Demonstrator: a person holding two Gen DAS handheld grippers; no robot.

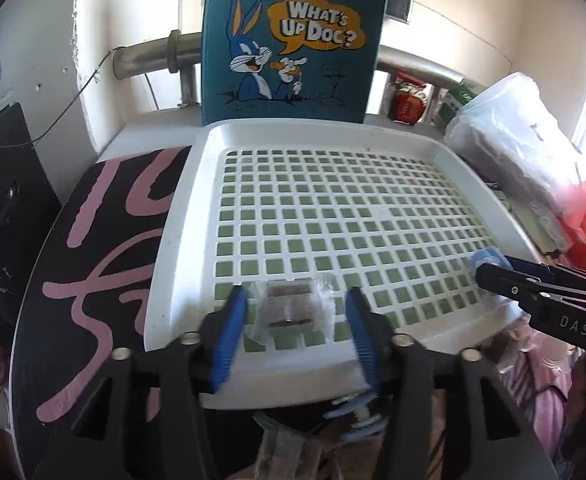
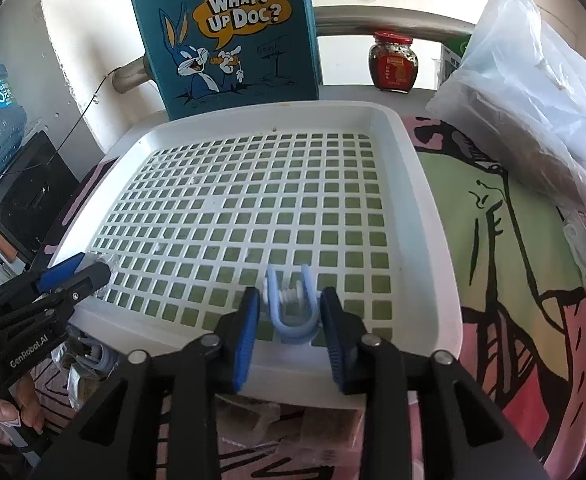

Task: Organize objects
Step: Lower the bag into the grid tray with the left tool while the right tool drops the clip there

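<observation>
Between the left gripper's (image 1: 295, 316) parted jaws, a clear-wrapped brown snack (image 1: 291, 306) lies on the white grid tray (image 2: 433, 208) at its near edge, pads clear of it. At the tray's near right corner, the right gripper's (image 2: 291, 334) jaws stand apart around a pale blue clip (image 2: 293, 312), not pressing it. Behind the tray's far edge stands a teal cartoon bag (image 2: 229, 36), with a red-lidded jar (image 2: 393, 62) at the bench's far side.

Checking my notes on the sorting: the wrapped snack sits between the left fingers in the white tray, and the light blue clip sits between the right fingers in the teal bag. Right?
Not quite. The light blue clip lies in the white tray, not the teal bag, as the right wrist view shows. The wrapped snack is in the tray between the left fingers.
</observation>
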